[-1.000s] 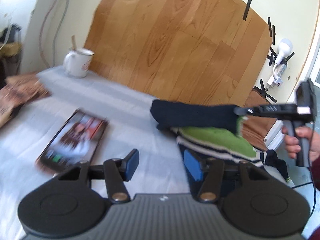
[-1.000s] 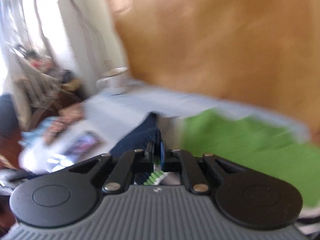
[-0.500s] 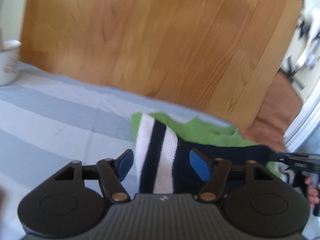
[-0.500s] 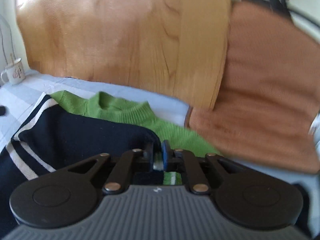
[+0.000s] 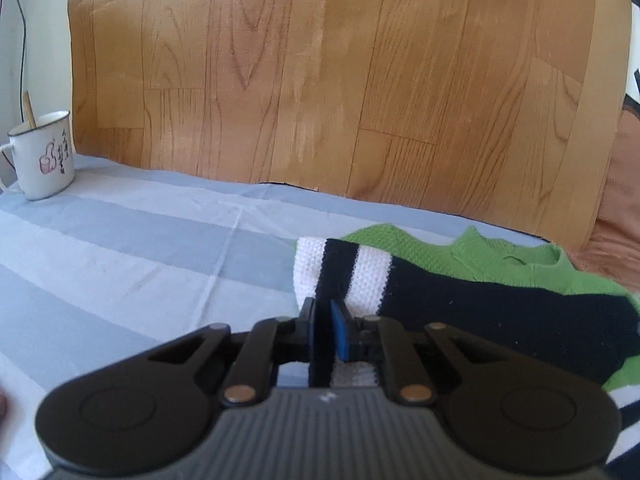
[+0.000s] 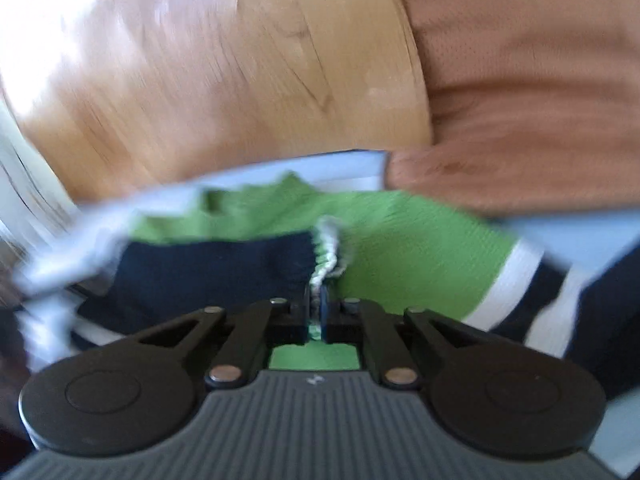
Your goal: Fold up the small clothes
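A small knit sweater (image 5: 500, 256), green with navy and white stripes, lies on the striped bedsheet (image 5: 140, 248). Its navy sleeve (image 5: 480, 316) is laid across the green body, the white-and-navy cuff (image 5: 344, 268) pointing left. My left gripper (image 5: 323, 312) has its jaws closing tight on the near edge of that cuff, pads pressing on the cloth. In the blurred right wrist view, my right gripper (image 6: 318, 300) has its jaws closing on a bunched seam (image 6: 330, 248) of the sweater (image 6: 400, 248), beside the navy sleeve (image 6: 220, 268).
A white enamel mug (image 5: 44, 156) with a stick in it stands at the far left of the sheet. A wood-pattern board (image 5: 320, 80) rises behind the bed. A brown cushion (image 6: 520, 100) lies at the right, close to the sweater.
The left gripper swung right from the phone to the cuff and shut on it. The sleeve, held in the air before, now lies across the green body. The right view has rolled.
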